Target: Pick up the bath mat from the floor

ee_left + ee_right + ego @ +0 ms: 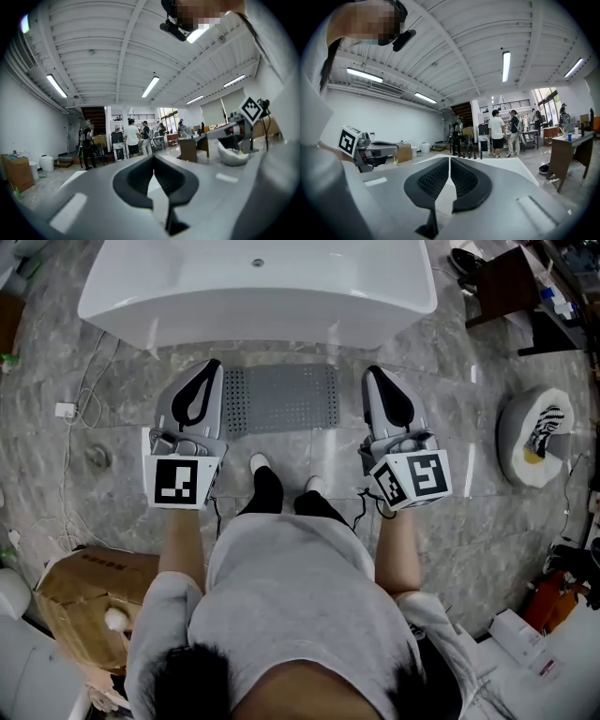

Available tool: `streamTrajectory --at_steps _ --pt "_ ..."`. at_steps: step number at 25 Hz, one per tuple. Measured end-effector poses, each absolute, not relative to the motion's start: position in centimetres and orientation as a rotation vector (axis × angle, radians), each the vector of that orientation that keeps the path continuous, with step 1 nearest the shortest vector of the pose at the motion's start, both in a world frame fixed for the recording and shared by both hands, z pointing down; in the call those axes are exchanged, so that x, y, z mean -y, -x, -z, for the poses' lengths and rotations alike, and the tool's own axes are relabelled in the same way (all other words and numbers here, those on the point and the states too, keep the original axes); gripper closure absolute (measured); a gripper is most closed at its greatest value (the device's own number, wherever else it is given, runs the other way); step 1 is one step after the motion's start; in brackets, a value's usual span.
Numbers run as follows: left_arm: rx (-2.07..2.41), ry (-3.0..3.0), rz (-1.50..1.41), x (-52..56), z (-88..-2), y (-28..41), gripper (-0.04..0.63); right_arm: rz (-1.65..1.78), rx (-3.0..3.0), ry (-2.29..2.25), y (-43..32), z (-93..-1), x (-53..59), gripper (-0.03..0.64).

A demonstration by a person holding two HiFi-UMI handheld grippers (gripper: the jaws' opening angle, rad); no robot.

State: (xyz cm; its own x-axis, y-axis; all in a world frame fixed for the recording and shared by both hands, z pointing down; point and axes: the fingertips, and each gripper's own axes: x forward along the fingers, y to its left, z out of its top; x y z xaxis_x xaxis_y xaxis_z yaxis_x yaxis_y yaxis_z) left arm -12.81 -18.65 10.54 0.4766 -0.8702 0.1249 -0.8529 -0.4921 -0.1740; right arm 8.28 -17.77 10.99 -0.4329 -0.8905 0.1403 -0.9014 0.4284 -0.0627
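The grey bath mat [281, 397], covered in small holes, lies flat on the marble floor in front of the white bathtub [258, 287]. My left gripper [212, 367] is held above the mat's left end, my right gripper [373, 373] above its right end. Both are raised well off the floor. In the left gripper view the left gripper [153, 159] is shut with nothing between its black pads. The right gripper [449, 160] in its own view is likewise shut and empty. Neither gripper view shows the mat; both look out across the room.
My feet [260, 465] stand at the mat's near edge. A cardboard box [80, 601] sits at the lower left, and a cable with a plug [66, 411] runs along the left. A round white basin [534, 437] stands at the right, with a dark stand [511, 282] behind it. People stand far off.
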Motion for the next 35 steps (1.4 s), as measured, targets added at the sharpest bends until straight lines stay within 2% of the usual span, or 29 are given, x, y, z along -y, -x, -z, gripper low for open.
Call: streamTrajectory --at_steps 16,35 --pt "-1.586 2.634 0.443 21.8 -17.0 14.6 0.594 -0.287 2.472 -1.664 -10.9 -16.6 20.9 0.593" --pt "-1.893 2.479 0.566 19.4 -28.1 14.0 0.594 -0.395 2.531 -1.399 -14.5 -28.5 21.2 0.574"
